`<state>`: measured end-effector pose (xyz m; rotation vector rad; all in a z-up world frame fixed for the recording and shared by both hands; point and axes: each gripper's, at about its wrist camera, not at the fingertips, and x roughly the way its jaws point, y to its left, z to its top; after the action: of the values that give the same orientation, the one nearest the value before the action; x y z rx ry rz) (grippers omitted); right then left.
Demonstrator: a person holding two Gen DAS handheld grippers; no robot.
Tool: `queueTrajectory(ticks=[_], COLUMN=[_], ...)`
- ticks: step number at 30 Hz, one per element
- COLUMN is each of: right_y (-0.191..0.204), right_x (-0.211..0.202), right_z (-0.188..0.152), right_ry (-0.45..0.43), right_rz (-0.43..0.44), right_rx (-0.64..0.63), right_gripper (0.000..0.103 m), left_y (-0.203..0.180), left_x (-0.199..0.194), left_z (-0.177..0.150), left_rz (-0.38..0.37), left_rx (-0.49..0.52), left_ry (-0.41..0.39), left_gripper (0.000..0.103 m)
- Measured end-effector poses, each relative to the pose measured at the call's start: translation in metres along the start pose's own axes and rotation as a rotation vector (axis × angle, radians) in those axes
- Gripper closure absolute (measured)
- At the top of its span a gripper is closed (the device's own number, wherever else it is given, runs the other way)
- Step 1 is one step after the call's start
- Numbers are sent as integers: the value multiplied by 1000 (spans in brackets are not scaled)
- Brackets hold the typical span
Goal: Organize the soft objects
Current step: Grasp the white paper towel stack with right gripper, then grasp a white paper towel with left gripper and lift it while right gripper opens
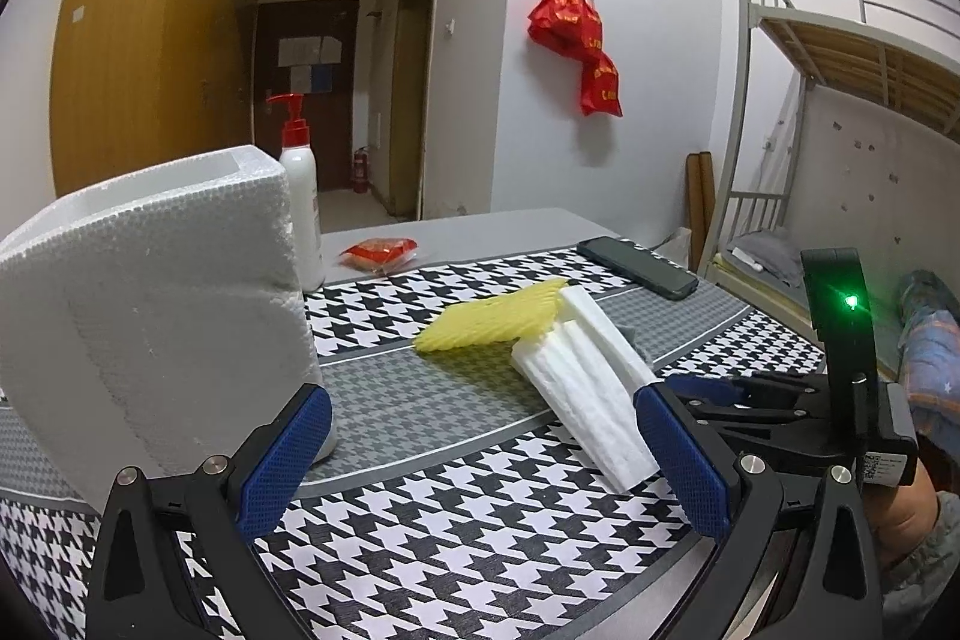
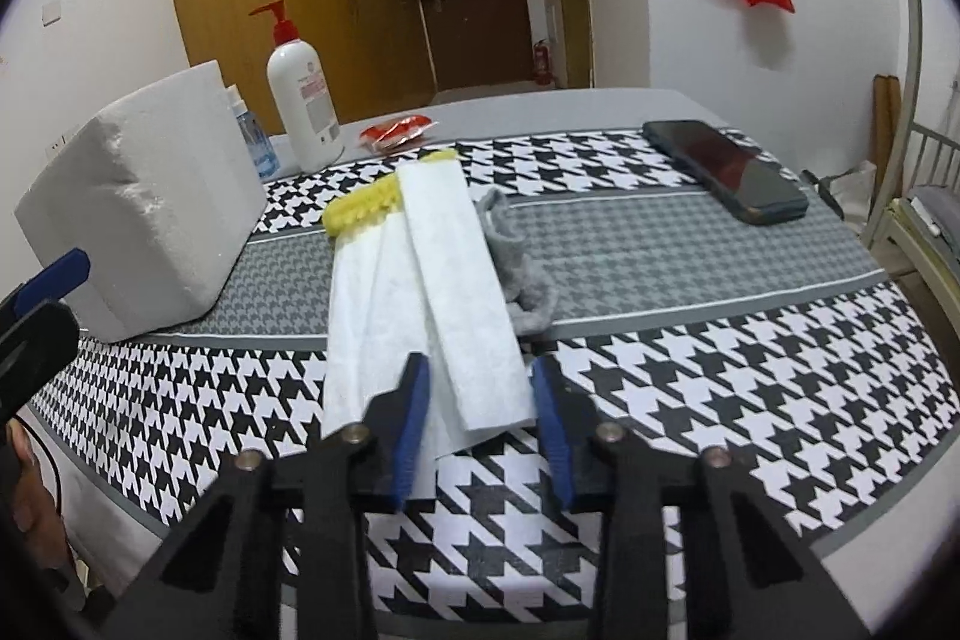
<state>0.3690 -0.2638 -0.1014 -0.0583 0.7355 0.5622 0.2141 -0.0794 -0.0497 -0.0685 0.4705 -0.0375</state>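
The foam box stands tall at the left and blocks that side; the pump bottle and a small blue bottle crowd the gap behind it. The white strips, yellow sponge and grey cloth lie piled mid-cloth, close to the box's right, leaving a narrow lane between. The phone lies far right, well apart, with open tablecloth between and near it. A red packet lies at the far edge.
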Motion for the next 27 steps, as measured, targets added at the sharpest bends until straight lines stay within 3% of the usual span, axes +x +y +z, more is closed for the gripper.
queueTrajectory(ticks=[3, 7, 16, 27], right_y=[-2, -2, -14, -31], right_x=[3, -1, -42, -72], right_z=[0, -3, -10, -28], right_ry=[6, -4, -72, -82], right_rz=[44, 96, 120, 0], right_rx=[5, 14, 75, 110], right_gripper=[84, 88, 89, 89], left_y=[0, -3, -16, -50], left_x=[2, 7, 13, 47], left_z=[-1, -1, 0, 0], left_rz=[5, 2, -45, -126], left_rx=[-9, -5, 16, 41], left_ry=[4, 20, 46, 161], left_gripper=[1, 1, 1, 1])
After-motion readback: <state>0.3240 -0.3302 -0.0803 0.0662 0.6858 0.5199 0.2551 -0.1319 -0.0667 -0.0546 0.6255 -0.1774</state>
